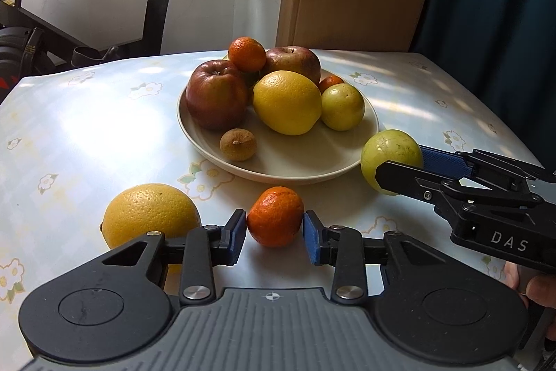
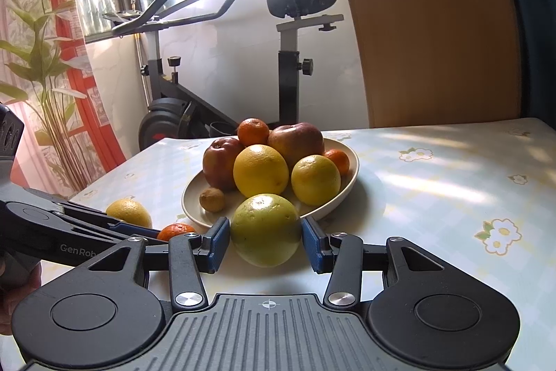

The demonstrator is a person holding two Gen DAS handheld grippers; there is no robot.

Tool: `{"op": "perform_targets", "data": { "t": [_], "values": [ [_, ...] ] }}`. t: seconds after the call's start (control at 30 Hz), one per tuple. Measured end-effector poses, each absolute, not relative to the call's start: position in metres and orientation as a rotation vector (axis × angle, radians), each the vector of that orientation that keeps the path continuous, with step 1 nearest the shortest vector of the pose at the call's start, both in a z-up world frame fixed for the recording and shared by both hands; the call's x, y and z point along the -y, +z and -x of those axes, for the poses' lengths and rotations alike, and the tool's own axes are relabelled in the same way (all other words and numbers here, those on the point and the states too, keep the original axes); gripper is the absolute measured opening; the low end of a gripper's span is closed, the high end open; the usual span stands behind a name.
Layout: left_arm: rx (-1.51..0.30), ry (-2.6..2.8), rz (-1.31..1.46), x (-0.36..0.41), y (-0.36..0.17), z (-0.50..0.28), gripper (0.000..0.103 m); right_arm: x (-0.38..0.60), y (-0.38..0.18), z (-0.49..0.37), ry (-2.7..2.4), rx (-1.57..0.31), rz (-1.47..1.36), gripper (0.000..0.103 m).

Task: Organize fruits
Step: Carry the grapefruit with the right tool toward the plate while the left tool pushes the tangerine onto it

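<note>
Left gripper fingers clasp small orange mandarin on bench; right gripper grips round green fruit beside beige plate. Next, likely: lift both onto plate

- left gripper points forward and down, its two blue pads pressed on either side of a small mandarin that sits between the fingertips.
- right gripper points at a shallower downward angle, its blue pads clamped on a green-yellow fruit held between them.
- part of a hand shows behind the right gripper's body, wrapped on its handle.
</note>
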State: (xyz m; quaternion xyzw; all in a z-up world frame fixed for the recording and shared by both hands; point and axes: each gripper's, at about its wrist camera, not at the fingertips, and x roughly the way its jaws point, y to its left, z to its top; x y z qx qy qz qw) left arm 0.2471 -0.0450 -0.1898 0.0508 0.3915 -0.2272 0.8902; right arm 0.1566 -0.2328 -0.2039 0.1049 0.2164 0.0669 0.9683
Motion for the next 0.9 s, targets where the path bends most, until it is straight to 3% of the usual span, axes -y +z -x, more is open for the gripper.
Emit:
{"op": "perform_targets", "data": {
  "t": [0.9],
  "values": [
    [-0.7,-0.429,-0.136,0.056,-0.155,-0.28,0.036,0.239,-0.184,-0.188,0.121,-0.486,-0.13,0.042]
  ]
}}
